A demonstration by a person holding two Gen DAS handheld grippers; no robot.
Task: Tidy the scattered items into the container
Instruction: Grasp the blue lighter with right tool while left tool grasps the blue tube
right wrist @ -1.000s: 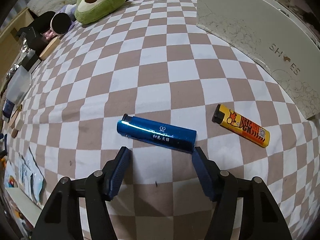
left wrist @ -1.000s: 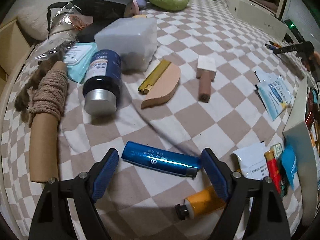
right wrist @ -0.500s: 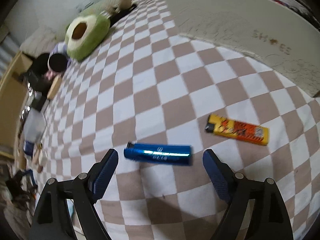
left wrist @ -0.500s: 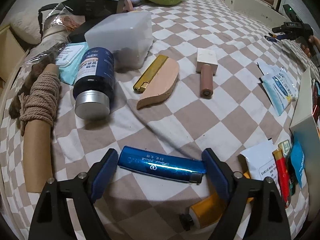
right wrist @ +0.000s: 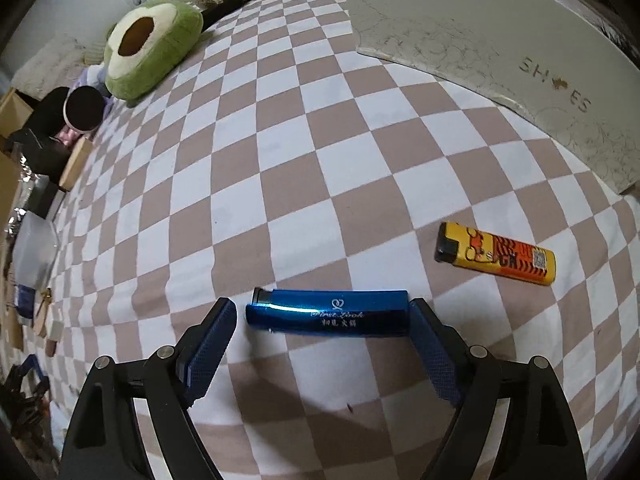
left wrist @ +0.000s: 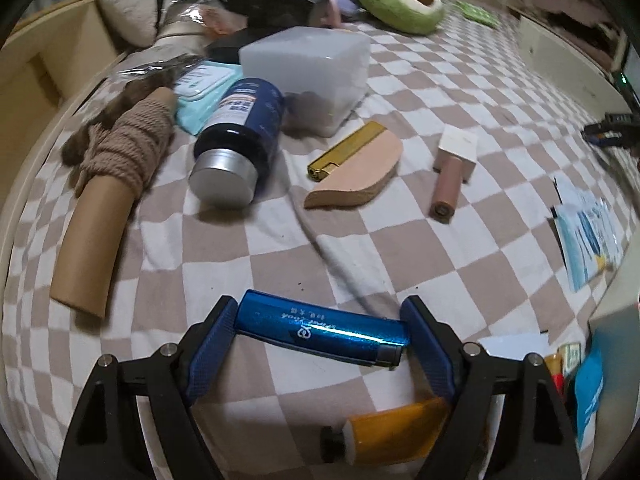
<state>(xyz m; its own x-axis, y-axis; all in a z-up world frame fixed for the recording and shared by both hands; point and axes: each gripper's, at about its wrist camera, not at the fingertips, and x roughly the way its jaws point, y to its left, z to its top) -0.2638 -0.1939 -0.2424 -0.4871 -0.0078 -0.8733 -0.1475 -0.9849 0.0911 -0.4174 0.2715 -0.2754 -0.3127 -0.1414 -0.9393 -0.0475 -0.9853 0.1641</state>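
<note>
On the checked bedspread a blue lighter lies lengthwise between the fingers of my left gripper. The jaws stand wide, with a pad close to each end of the lighter, which still rests on the cloth. A box with small items inside stands at the right edge. In the right wrist view a second blue lighter lies lengthwise between the fingers of my right gripper, which is open. The right pad is at its end and a small gap shows on the left. A yellow-orange lighter lies to the right.
An orange tube lies under the left gripper. Farther off are a dark blue bottle, a yarn-wrapped cardboard tube, a translucent box, a gold lighter, a pink wedge and packets. A shoebox lid and an avocado plush lie beyond.
My right jaws widened from narrower than the blue lighter to spanning it, and the gripper rolled level with it. My left gripper rolled a little, and its lighter now sits closer between the pads.
</note>
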